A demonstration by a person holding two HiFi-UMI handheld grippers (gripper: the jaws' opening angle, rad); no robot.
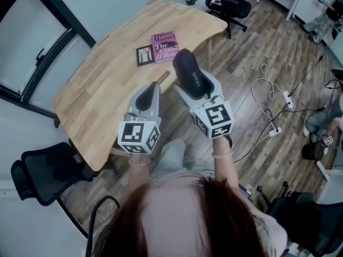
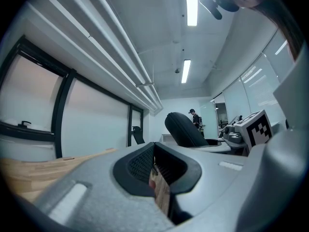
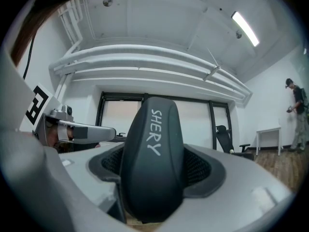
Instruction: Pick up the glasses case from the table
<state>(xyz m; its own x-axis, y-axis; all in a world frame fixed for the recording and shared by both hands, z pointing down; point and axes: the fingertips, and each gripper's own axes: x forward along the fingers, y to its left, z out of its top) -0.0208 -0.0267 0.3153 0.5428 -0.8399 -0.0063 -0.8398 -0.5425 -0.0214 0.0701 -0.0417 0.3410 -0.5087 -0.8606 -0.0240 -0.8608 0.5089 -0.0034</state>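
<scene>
Centre frame: we are clamping the dark glasses case (image 1: 187, 68) between the right gripper (image 1: 197, 92) jaws, over the wooden table (image 1: 107, 84) edge. Left of it, we are holding the left gripper (image 1: 149, 92) closed and empty.

Wood-plank floor (image 1: 252, 52) right of the right gripper (image 1: 194, 82), white cables (image 1: 262, 82) trailing across (power strip (image 1: 288, 98) among them). Black office chair (image 1: 230, 4) beyond; second chair (image 1: 48, 170) behind the left gripper (image 1: 150, 88). Ceiling strip lights (image 2: 191, 4) overhead.
</scene>
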